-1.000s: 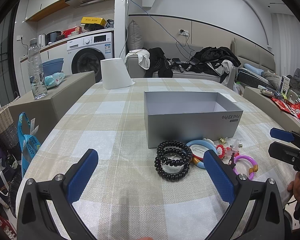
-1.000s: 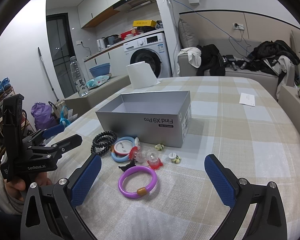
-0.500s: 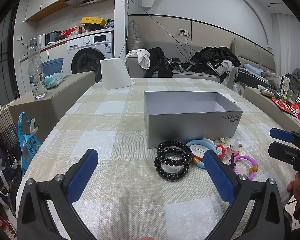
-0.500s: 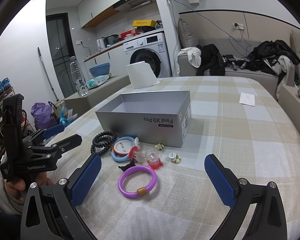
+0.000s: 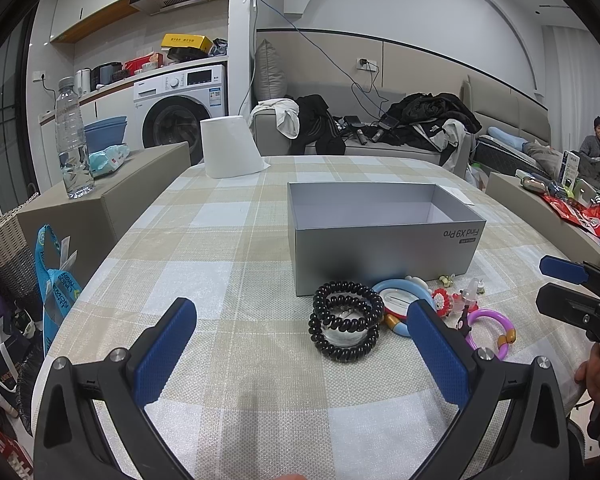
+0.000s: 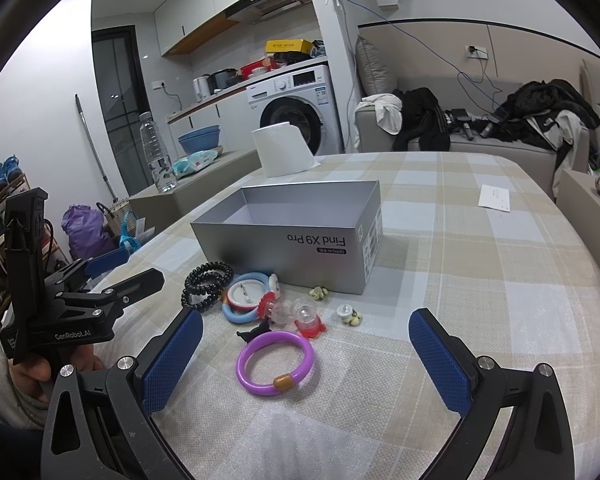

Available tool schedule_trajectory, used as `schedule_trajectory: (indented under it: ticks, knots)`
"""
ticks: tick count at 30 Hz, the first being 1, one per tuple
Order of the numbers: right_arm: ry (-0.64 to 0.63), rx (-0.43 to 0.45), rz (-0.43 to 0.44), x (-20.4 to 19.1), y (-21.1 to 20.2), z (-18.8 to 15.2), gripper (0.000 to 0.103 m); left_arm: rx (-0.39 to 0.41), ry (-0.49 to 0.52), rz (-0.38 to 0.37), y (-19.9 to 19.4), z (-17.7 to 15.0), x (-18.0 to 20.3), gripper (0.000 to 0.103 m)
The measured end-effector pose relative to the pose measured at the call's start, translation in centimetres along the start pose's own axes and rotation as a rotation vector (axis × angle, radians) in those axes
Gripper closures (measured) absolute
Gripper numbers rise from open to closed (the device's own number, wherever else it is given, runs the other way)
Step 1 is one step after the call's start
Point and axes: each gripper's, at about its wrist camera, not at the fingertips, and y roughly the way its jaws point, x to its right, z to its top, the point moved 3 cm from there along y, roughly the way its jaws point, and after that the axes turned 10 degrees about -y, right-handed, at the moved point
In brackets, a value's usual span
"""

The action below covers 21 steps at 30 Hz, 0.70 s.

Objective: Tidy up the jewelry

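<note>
An open grey box (image 5: 384,236) (image 6: 292,236) stands mid-table with nothing showing inside. In front of it lies a jewelry pile: black coiled bracelets (image 5: 346,320) (image 6: 206,284), a light-blue ring (image 5: 394,302) (image 6: 246,298), a purple bangle with an amber bead (image 5: 490,330) (image 6: 275,362), red and clear trinkets (image 6: 306,316) and small studs (image 6: 350,314). My left gripper (image 5: 302,356) is open, low over the table just short of the black bracelets. My right gripper (image 6: 306,360) is open around the purple bangle's near side, holding nothing.
A white paper roll (image 5: 230,148) stands at the table's far end and a paper slip (image 6: 495,198) lies at far right. A bench with a water bottle (image 5: 73,140) runs along the left. A sofa piled with clothes (image 5: 420,120) is behind.
</note>
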Motion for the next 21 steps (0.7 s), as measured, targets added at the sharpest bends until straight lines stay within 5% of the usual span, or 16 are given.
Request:
schedule_trajectory:
  ticks: [17,21]
  knots:
    - [0.0,0.006,-0.052,-0.4,-1.1,0.3,0.0,-0.018,0.002,0.001,0.1,0.1,-0.3,0.001]
    - [0.001,-0.059,-0.035,-0.5,-0.5,0.3,0.0,-0.063,-0.017,-0.04,0.4,0.1,-0.4,0.001]
